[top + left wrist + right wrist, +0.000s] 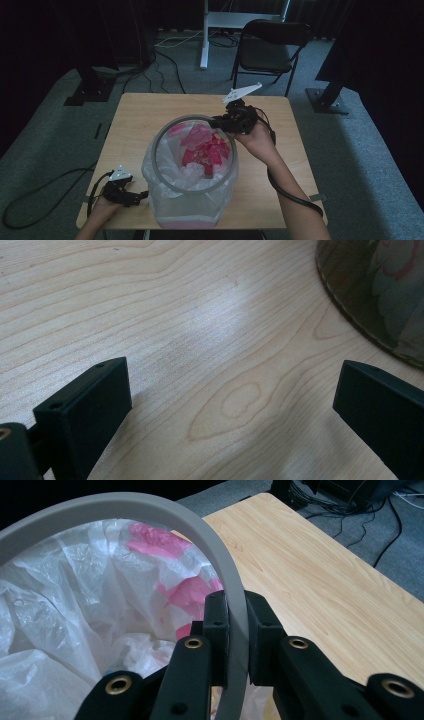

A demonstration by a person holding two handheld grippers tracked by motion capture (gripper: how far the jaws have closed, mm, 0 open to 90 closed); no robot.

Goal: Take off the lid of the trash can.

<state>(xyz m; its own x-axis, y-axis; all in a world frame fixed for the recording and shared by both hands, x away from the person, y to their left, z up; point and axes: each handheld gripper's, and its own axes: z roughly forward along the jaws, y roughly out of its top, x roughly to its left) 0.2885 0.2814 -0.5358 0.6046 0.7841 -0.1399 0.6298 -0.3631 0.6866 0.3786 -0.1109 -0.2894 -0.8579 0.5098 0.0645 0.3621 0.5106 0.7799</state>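
Observation:
A small bin (187, 202) lined with a clear plastic bag (165, 175) stands on the wooden table (145, 115), with pink scraps (202, 147) inside. A grey ring (172, 182) rests tilted over the bin's mouth. My right gripper (220, 121) is shut on the ring's far right part; in the right gripper view its jaws pinch the grey ring (150, 505) at my right gripper (235, 630), bag (60, 605) to the left. My left gripper (141, 195) lies open low on the table at the front left, beside the bin's base (380, 295); my left gripper (232, 400) holds nothing.
A black folding chair (267, 47) and a white stand leg (204, 35) are behind the table on grey carpet. Black stand bases (90, 90) sit at both sides. Cables run on the floor at the left.

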